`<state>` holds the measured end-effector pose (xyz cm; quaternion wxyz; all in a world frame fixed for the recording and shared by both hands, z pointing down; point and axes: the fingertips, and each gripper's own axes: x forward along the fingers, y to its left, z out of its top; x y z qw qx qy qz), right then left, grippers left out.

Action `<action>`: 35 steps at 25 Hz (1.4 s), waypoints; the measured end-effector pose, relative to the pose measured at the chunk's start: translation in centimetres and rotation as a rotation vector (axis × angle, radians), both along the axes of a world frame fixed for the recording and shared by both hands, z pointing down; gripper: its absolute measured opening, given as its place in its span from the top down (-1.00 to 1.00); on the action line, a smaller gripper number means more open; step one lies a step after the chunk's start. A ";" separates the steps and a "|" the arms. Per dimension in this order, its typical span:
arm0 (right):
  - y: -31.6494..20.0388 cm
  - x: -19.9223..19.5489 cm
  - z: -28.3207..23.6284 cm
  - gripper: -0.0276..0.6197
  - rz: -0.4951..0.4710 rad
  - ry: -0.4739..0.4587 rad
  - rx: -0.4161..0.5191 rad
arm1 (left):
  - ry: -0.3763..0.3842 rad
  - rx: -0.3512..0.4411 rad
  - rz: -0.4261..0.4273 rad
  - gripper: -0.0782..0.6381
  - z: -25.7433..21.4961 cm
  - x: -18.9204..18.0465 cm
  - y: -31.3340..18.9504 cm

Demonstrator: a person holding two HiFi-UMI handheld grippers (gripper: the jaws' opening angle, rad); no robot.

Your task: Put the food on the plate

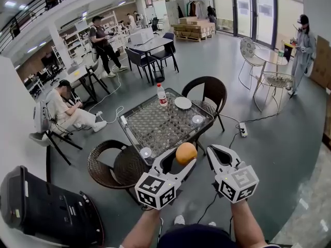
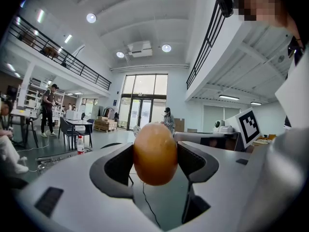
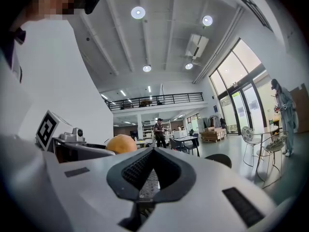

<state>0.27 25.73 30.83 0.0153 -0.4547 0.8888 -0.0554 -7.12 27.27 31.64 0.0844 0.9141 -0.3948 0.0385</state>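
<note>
Food = round orange fruit, clamped btwn both pads of left hand-held gripper, pads pressing on either side, fruit sticking up above the jaw tips. In head view the fruit sits at the tip of the left hand-held gripper, held up in the air, lined up w/ the near corner of the glass tabletop; not on the plate. Right hand-held gripper just beside it on the right, jaws together, nothing in them; its own view shows the pads meeting and the fruit off to its left. White plate lies along the far-right edge of the tabletop, well apart from the fruit. Bottle w/ red label upright at the far corner, near the plate. Small white round item by the right corner, another by the near corner; can't tell what they are. Dark wicker chair at the far-right side, second one at the near-left side.
</note>
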 end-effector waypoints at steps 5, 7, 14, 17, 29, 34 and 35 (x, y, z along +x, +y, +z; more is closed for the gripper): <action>-0.2 1.1 0.3 0.90 -0.020 0.009 0.000 | -0.006 -0.007 -0.017 0.00 0.5 0.9 -0.2; -0.3 1.7 0.3 0.90 -0.031 0.016 0.002 | -0.008 -0.008 -0.027 0.00 0.5 1.4 -0.3; -0.4 4.5 0.6 0.90 -0.066 0.028 0.007 | -0.021 -0.019 -0.072 0.00 1.0 3.5 0.1; -0.8 5.6 0.7 0.90 -0.081 0.031 0.006 | -0.031 -0.025 -0.093 0.00 1.2 4.2 -0.3; -4.3 8.1 3.2 0.90 -0.089 0.039 -0.024 | -0.021 -0.055 -0.120 0.00 3.4 5.5 -4.1; -7.4 8.4 3.8 0.90 -0.067 0.056 -0.026 | -0.010 -0.051 -0.113 0.00 4.0 5.1 -7.5; -8.1 8.4 4.0 0.90 -0.061 0.059 -0.027 | -0.009 -0.050 -0.108 0.00 4.2 5.0 -8.3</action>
